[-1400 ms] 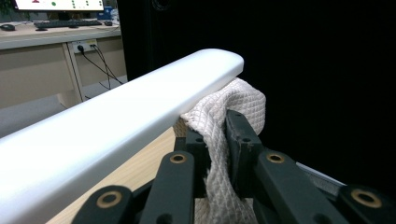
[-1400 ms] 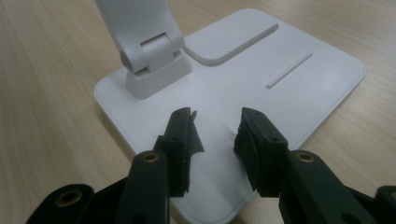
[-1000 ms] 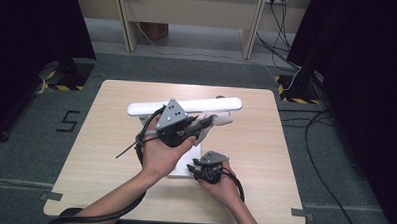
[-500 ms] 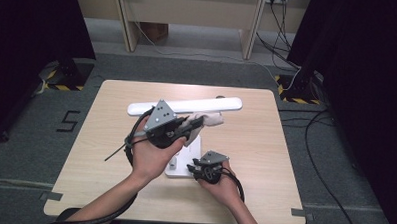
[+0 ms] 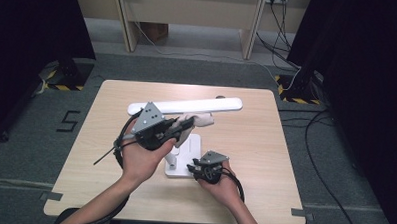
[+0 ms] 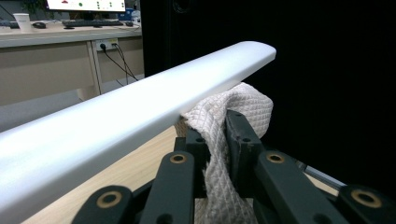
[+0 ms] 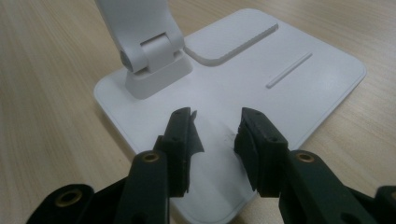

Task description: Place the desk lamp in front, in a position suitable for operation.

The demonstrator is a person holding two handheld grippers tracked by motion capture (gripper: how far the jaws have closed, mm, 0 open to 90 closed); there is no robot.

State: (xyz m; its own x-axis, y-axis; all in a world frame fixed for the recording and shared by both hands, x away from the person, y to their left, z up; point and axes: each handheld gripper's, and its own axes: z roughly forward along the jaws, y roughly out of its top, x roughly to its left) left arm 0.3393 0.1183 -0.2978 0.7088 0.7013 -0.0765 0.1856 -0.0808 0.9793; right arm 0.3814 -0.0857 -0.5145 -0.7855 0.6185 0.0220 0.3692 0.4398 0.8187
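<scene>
Right hand-held gripper sits near the counter's near edge, a bit right of centre, jaws parted narrow with nothing between them. In the right gripper view the right hand-held gripper has its tips over the near rim of the flat white square plastic lamp base; whether they touch it can't be told. The white hinge block of the lamp's arm rises from the base's left part as that view shows it, just beyond the jaws.

The lamp base lies about mid-counter, toward the near edge, flat on the light wood counter. The person's right hand wraps the right hand-held gripper from behind.

Left hand-held gripper is raised above the base, a bit left of it, held in the person's left hand, grey three-cornered plate on top, black cable trailing toward the counter's left edge. Its jaws are clamped on a beige quilted cloth. In the left gripper view the left hand-held gripper pinches the cloth, which bunches up against the underside of the long white rounded lamp bar.

The lamp bar runs left-right over the far half of the counter, the cloth touching it near its middle.

Beyond the counter: grey carpet floor and pale wooden desk legs.
</scene>
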